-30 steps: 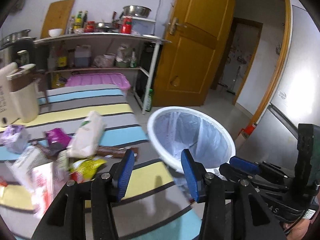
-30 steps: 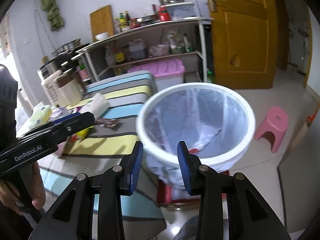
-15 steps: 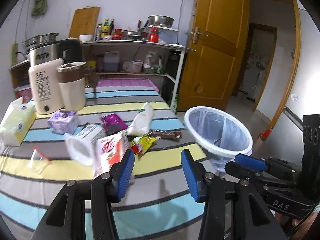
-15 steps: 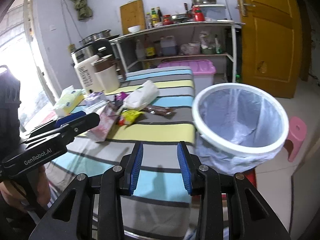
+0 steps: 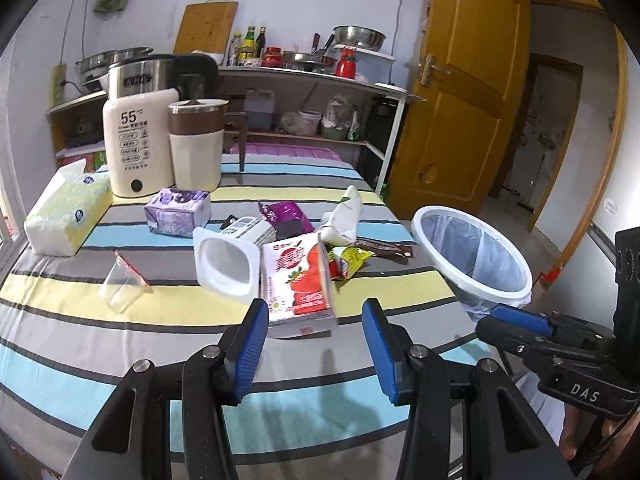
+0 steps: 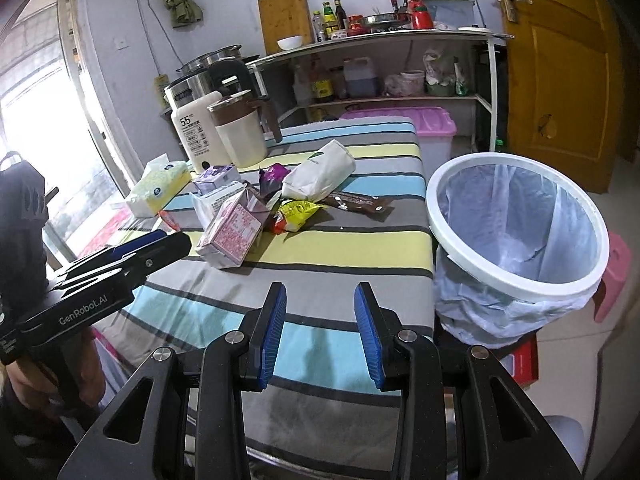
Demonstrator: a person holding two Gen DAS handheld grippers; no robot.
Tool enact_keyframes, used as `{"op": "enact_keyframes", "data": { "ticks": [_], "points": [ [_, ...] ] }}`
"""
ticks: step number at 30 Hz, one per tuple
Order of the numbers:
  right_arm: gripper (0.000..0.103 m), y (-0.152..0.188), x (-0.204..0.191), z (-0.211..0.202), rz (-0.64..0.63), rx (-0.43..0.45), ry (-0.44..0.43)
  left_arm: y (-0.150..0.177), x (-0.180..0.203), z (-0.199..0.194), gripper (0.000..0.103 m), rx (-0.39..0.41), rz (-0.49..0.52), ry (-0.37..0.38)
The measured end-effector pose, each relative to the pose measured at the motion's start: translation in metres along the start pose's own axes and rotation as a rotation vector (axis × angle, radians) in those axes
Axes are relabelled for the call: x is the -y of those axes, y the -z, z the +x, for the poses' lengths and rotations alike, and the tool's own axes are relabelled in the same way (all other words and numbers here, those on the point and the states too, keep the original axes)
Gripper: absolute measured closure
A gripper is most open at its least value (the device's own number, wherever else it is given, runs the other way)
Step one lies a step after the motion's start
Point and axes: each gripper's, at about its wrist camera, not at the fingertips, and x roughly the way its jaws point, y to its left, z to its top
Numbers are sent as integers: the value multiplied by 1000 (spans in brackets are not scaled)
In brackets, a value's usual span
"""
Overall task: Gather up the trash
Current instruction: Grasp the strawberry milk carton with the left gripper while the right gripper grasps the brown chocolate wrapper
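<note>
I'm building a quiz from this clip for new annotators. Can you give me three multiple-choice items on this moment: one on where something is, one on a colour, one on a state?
1. Where is the trash bin?
A. Beside the table's right edge
B. On the table
C. Under the shelf

2. What colour is the wrapper next to the strawberry milk carton?
A. Blue
B. Yellow
C. Black

3. What state is the left claw in?
A. Shut on the carton
B. Shut on nothing
C. Open, holding nothing

Answers:
1 A: the trash bin stands off the edge of the table.
2 B: the wrapper by the strawberry milk carton is yellow.
3 C: the left claw stands spread before the carton, gripping nothing.
</note>
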Motion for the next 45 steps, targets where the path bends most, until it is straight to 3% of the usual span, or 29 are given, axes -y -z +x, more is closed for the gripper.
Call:
{"op": "enact_keyframes", "data": {
  "ticks": [8,18,26,37,45],
  "points": [
    [62,-8,0,5,-7,6,-5,-2,-11,14,54,-34,-42,10],
    [62,-14,4,20,-13,-15,-2,-7,-14,46,44,-92,-84,11],
    [62,-24,8,34,-9,-23,-4,-6,-16,60,44,-148,-111,13],
    [62,-45,23,64,-54,-40,45,-5,-17,60,50,-117,-100,28],
    [61,-70,28,100,-171,-82,69,-4,-18,49,50,-98,-93,67]
  ]
}}
